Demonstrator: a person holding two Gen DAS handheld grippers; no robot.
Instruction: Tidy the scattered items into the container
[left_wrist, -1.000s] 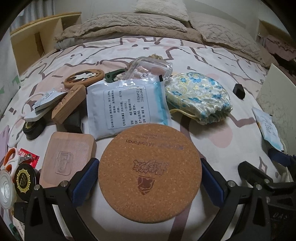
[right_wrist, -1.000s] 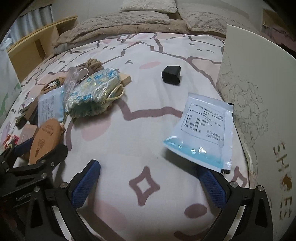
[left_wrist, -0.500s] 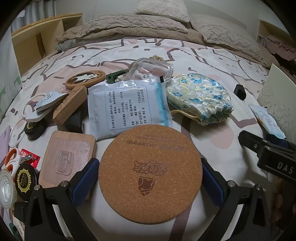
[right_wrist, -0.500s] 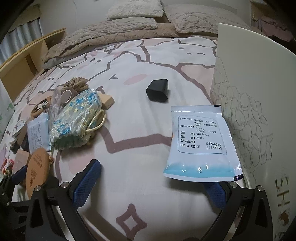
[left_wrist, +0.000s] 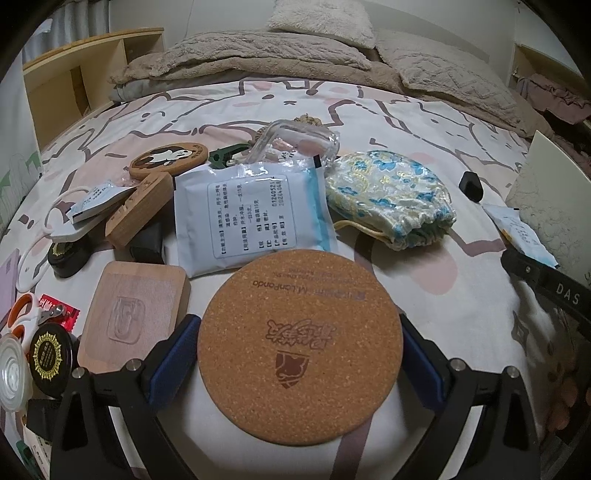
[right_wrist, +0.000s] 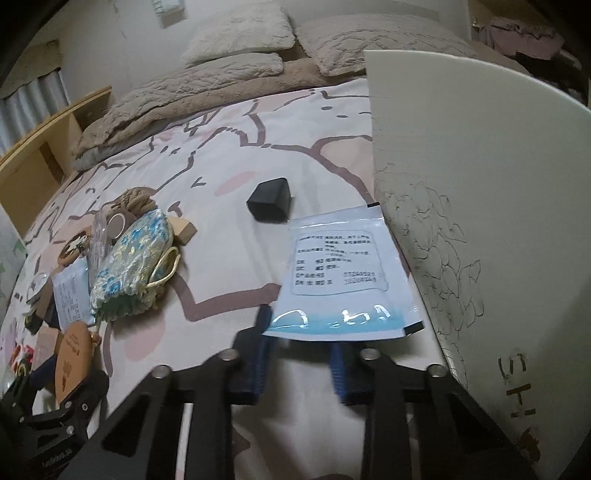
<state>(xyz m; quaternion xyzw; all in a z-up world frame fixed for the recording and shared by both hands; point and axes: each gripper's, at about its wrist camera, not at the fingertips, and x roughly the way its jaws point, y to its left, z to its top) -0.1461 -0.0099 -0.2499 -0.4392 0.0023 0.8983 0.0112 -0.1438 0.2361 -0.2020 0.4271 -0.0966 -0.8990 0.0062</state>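
My left gripper (left_wrist: 299, 325) is shut on a round cork coaster (left_wrist: 295, 387), its blue pads against the coaster's two sides. My right gripper (right_wrist: 301, 332) is at the near edge of a white and blue sachet (right_wrist: 340, 266) lying on the bedspread beside the white box (right_wrist: 480, 184). Its jaws are closing and stand narrow. The sachet's edge lies over the fingertips, and I see no pad pressing on it. In the left wrist view the right gripper's black body (left_wrist: 546, 284) shows at the right, by the same sachet (left_wrist: 524, 236).
A floral drawstring pouch (left_wrist: 388, 195), a second sachet (left_wrist: 251, 218), a clear case (left_wrist: 295, 144), wooden blocks (left_wrist: 136, 210), a wooden coaster (left_wrist: 133, 317), scissors (left_wrist: 22, 317) and small tins lie scattered on the bed. A small black box (right_wrist: 271, 201) sits behind the sachet. Pillows lie beyond.
The right gripper's jaws went from wide open to narrow, and it moved up to the sachet's near edge with a slight roll. The left gripper and coaster stayed put.
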